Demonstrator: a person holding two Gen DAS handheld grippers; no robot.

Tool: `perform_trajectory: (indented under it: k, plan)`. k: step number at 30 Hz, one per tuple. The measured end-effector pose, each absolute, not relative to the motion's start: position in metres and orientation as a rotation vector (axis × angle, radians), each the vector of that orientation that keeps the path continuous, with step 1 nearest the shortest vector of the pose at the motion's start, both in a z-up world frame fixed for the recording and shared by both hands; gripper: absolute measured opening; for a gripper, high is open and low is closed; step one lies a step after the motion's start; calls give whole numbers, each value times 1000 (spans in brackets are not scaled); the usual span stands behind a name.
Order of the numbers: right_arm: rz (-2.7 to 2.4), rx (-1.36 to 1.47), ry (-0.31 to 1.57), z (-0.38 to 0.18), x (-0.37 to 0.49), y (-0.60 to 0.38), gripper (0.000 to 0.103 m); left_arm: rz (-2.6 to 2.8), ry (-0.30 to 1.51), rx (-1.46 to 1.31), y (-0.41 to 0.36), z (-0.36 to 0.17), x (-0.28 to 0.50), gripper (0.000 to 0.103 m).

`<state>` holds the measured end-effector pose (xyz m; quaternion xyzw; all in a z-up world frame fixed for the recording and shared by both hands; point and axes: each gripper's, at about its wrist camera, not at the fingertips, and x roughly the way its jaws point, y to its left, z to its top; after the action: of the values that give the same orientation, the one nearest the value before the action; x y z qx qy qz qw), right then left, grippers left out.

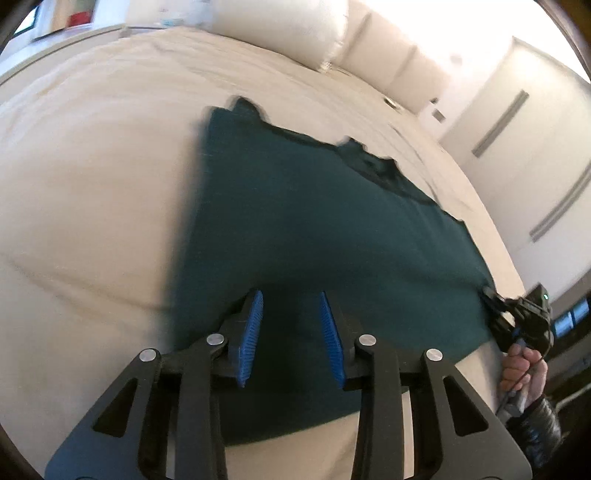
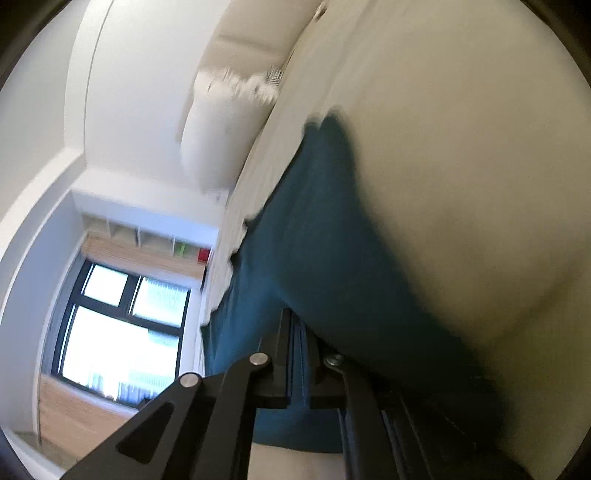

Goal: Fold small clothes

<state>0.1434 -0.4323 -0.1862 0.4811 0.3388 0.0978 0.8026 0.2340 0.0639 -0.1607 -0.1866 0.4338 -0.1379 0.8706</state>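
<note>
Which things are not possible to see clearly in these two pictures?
- Left wrist view: near hem of the dark green garment, hidden behind the open left gripper.
- Left wrist view: right gripper tips at the garment's edge, too small.
- Right wrist view: garment's shape, blurred; right gripper clamps its edge.

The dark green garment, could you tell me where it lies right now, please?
In the left wrist view the dark green garment lies spread on the white bed, below the pillows, with the right gripper at its right edge.
</note>
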Motion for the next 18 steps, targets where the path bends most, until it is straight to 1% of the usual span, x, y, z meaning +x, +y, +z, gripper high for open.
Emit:
perform_trajectory:
  k: [1,3,4,5,6,7,9,12,15,18]
  plan:
    - [172,1023,704,-181,136,-443,3,-288,900,-412,73,-162,235,32]
    - [105,1021,670,-171,122,-456,13,-235,867,-425,94,-154,224,32]
    - [79,1018,649,-165,116,-461,31,-176,855,-416,114,-151,217,35]
    - [55,1011,622,-157,110,-464,40,-135,840,-424,126,-146,213,39]
    - [38,999,599,-149,105,-463,53,-117,808,-476,140,-142,207,51]
    - [52,983,583,-139,103,-459,58,-112,786,-522,150,-139,205,62]
    - [105,962,590,-128,110,-447,58,-109,791,-563,153,-137,210,73]
    - [227,943,629,-116,137,-411,59,-169,849,-602,150,-143,222,73]
    - [339,897,710,-111,177,-364,59,-217,1002,-667,136,-168,240,73]
    - [417,852,794,-113,212,-323,59,-218,1041,-662,127,-174,245,73]
